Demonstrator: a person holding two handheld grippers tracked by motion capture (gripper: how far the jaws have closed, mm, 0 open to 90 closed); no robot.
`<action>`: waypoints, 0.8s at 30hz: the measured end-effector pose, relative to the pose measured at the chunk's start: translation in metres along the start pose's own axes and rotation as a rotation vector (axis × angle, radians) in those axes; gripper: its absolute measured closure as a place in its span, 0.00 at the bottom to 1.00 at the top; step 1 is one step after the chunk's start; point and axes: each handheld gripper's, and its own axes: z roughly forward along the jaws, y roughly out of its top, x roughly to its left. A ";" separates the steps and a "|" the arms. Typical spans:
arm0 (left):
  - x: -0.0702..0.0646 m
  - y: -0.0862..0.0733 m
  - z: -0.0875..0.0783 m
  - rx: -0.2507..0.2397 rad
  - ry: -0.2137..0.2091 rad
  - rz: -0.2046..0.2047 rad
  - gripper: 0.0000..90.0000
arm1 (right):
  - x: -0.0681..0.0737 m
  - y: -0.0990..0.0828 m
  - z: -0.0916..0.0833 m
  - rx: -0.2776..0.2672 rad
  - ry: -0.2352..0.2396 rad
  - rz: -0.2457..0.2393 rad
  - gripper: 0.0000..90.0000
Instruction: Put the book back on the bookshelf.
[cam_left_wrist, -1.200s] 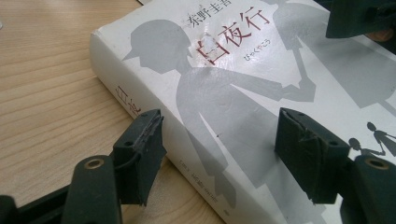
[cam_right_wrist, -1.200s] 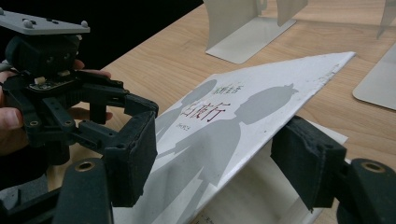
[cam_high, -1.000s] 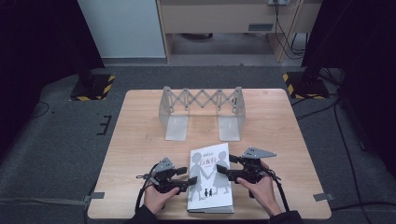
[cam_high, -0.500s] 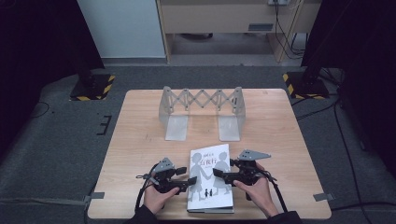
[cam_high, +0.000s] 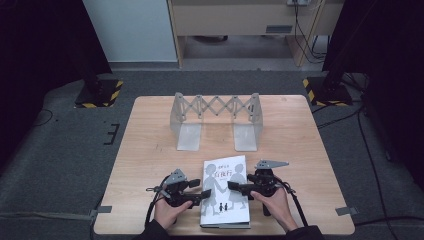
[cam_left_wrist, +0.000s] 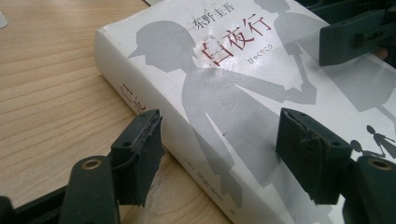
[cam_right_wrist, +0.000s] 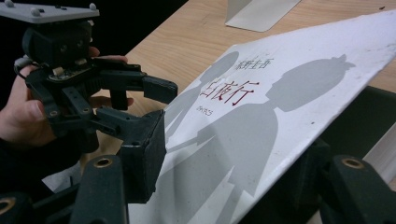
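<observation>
Both grippers' jaws (right just closing) straddle book (cam_high: 225, 192).

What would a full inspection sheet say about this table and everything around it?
Surface: wooden table, light grain, nothing spilled.
Job's things: white book lies flat near the front edge, with its front cover raised along the right side.
Clutter: folding metal rack stands at the back, apart from the book; tape tabs sit at the front corners.
Grippers: left claw straddles the book's spine side, grip unclear; right claw has just been closing, with the raised cover between its jaws but not pinched.
Cables: gripper cable trails off the front edge; floor cables lie at the right.
Surroundings: grey carpet, striped stand bases.
</observation>
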 end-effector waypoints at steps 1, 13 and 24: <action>0.000 0.000 0.000 0.000 0.001 0.001 0.34 | 0.000 0.000 0.000 -0.001 0.000 0.003 0.44; 0.001 -0.001 0.001 0.001 0.009 -0.009 0.31 | -0.005 -0.008 0.000 -0.011 0.022 0.126 0.69; 0.003 0.000 0.000 -0.020 0.001 -0.037 0.25 | 0.005 0.002 -0.002 -0.058 0.018 0.150 0.80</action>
